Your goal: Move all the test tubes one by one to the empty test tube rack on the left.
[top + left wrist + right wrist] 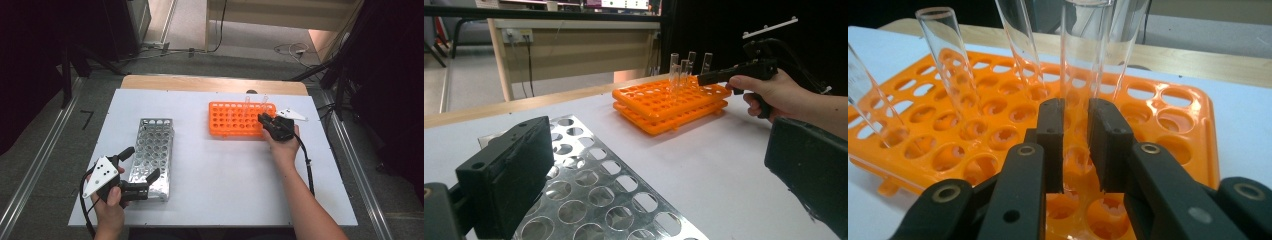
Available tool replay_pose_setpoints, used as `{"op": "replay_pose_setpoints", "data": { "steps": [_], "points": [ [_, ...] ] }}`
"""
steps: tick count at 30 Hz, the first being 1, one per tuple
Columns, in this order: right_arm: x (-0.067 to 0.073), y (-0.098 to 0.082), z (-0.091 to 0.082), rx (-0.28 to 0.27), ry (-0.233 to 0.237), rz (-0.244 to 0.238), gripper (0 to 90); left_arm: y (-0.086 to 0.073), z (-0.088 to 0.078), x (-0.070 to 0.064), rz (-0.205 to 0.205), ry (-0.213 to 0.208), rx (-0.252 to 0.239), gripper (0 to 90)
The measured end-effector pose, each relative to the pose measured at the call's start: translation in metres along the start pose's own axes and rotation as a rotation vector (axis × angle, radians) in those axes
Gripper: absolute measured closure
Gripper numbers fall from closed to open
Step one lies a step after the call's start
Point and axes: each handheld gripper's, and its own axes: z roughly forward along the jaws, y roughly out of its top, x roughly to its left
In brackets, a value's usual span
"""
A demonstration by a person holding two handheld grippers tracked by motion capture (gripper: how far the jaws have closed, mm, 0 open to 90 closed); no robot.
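1. Right gripper view: a clear test tube (1080, 75) stands upright in the orange rack (1173, 107), pinched between the two black jaws of the right gripper (1076, 145), which have closed in on it.
2. More tubes (953, 65) stand in the same rack, beside the gripped one.
3. High view: the orange rack (235, 120) sits on the white table (225, 170); a metal rack (152, 155) lies well apart from it.
4. Left gripper (141, 165) rests at the metal rack's near end, jaws spread wide, holding nothing.
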Motion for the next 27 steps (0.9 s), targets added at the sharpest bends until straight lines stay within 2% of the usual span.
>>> {"op": "replay_pose_setpoints", "data": {
  "steps": [7, 14, 16, 21, 27],
  "points": [
    [-0.003, 0.008, -0.011, -0.032, 0.007, 0.001, 74.1, 0.005, 0.001, -0.003, 0.012, -0.001, 0.002, 0.0],
    [-0.002, 0.019, -0.026, -0.050, 0.030, -0.018, 74.1, 0.011, 0.004, -0.007, 0.019, -0.007, 0.004, 0.0],
    [-0.001, 0.024, -0.036, -0.056, 0.052, -0.024, 74.1, 0.014, 0.006, -0.010, 0.016, -0.010, 0.006, 0.0],
    [0.006, 0.028, -0.053, -0.055, 0.087, -0.038, 74.0, 0.020, 0.014, -0.017, 0.025, -0.034, 0.010, 0.0],
    [0.023, 0.028, -0.073, -0.050, 0.145, -0.064, 74.0, 0.028, 0.026, -0.027, 0.045, -0.072, 0.016, 0.0]
  ]
}}
